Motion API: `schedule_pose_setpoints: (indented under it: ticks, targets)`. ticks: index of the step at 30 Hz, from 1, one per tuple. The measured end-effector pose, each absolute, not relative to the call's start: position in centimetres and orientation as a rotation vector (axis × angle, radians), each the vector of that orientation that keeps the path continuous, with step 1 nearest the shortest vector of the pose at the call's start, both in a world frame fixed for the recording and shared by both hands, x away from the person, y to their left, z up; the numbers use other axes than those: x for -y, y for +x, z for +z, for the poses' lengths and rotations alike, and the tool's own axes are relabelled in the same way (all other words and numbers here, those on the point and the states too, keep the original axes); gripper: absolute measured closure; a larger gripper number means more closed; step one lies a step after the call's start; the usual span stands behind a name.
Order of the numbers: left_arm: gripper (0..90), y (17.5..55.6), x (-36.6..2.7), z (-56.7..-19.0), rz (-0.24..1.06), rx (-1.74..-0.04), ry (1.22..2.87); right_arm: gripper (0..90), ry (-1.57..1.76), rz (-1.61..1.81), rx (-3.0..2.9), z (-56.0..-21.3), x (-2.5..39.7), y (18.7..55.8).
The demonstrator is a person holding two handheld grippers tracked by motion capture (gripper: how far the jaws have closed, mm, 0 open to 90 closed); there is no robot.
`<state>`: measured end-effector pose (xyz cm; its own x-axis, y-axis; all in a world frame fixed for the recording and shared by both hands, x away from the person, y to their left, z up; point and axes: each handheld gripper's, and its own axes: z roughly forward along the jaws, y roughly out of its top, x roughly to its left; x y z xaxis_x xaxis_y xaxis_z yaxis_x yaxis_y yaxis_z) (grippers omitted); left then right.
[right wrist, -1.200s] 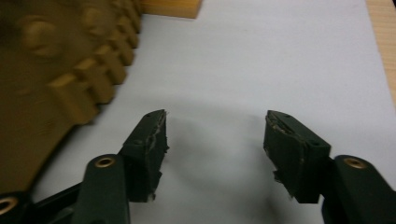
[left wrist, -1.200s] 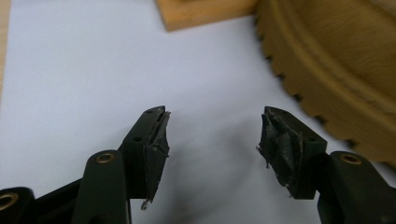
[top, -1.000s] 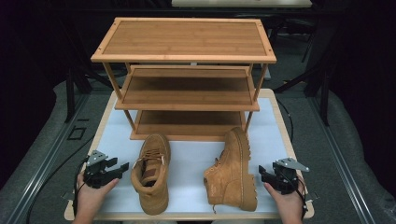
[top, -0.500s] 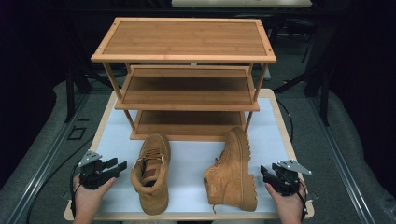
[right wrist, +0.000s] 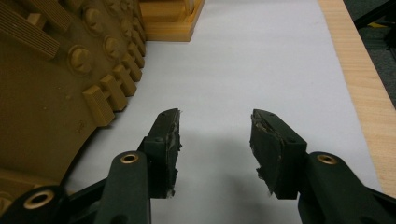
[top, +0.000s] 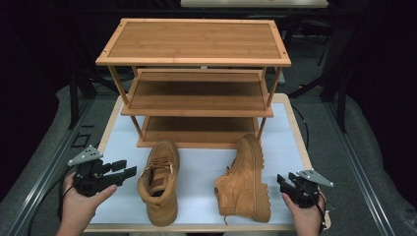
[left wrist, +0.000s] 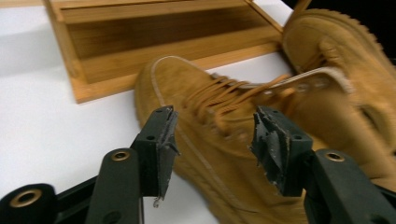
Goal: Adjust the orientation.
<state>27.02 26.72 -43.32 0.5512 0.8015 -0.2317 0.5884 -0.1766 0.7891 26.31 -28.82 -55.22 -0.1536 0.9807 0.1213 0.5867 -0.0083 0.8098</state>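
Note:
Two tan lace-up boots lie on the white sheet in front of a wooden three-shelf rack [top: 196,59]. The left boot [top: 158,182] stands upright with its toe toward the rack. The right boot [top: 246,179] lies on its side, its lugged sole turned right. My left gripper [top: 127,168] is open just left of the upright boot. In the left gripper view the jaws [left wrist: 215,121] frame that boot's laces [left wrist: 219,100] without touching it. My right gripper [top: 281,181] is open beside the sole [right wrist: 46,93], with only sheet between its jaws [right wrist: 215,116].
The rack's bottom shelf [left wrist: 163,32] sits close behind the boots, and its foot [right wrist: 168,18] is ahead of the right gripper. The white sheet [right wrist: 261,60] covers a wooden board whose bare edge [right wrist: 359,79] runs along the right. Dark floor surrounds the table.
Both grippers have drifted slightly outward, the left one to the left and a little up, the right one to the right. The jaws stay open and the boots have not moved.

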Motion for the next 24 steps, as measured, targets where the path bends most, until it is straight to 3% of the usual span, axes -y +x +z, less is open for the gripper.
schedule_pose_setpoints:
  ticks: [3,15,16,19,22,24]
  targets:
    - [42.4,27.3,-26.2,-42.6,0.219,-1.171,1.87,51.4,1.624,1.041,-1.776,-55.2,28.9,26.3]
    - [42.8,27.7,-23.3,-44.2,0.251,-1.182,1.96,50.7,1.634,1.056,-1.772,-55.3,29.0,26.2]
    - [48.5,27.6,-23.1,-44.4,0.248,-1.186,1.975,50.6,1.634,1.061,-1.77,-55.3,29.0,26.2]
    - [50.0,27.3,-23.0,-44.9,0.248,-1.186,1.986,50.6,1.633,1.059,-1.771,-55.4,29.0,26.2]
    - [60.3,27.3,-23.1,-45.1,0.198,-1.176,1.975,50.6,1.641,1.069,-1.766,-55.5,29.1,26.3]
    - [61.6,27.4,-23.0,-45.0,0.192,-1.176,1.981,50.6,1.65,1.053,-1.777,-55.5,29.1,26.3]
